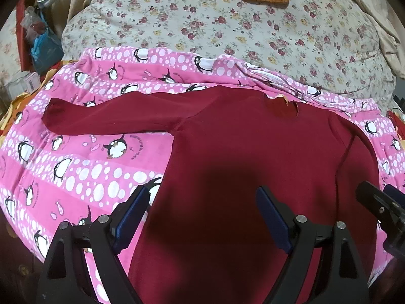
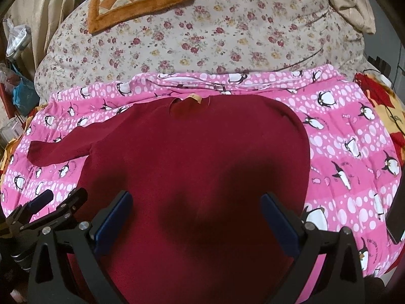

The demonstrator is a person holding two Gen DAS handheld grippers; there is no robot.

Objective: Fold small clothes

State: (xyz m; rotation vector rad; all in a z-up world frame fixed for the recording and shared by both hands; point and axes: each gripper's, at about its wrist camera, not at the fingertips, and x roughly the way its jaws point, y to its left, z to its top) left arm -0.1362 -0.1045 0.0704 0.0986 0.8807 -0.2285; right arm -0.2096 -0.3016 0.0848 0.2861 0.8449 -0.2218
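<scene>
A dark red long-sleeved knit sweater [image 1: 253, 157] lies flat on a pink penguin-print blanket [image 1: 83, 172], one sleeve toward nine o'clock. Left claw [image 1: 202, 217] and right claw [image 2: 197, 217] hover wide apart, empty.

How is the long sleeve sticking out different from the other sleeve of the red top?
The left sleeve lies stretched straight out over the pink penguin blanket. The right sleeve is folded in over the red top, so no cuff sticks out. Both are the same dark red.

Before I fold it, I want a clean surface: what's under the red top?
The red top lies on a pink penguin-print blanket. What the blanket looks like directly beneath the top is covered, so I cannot tell.
</scene>
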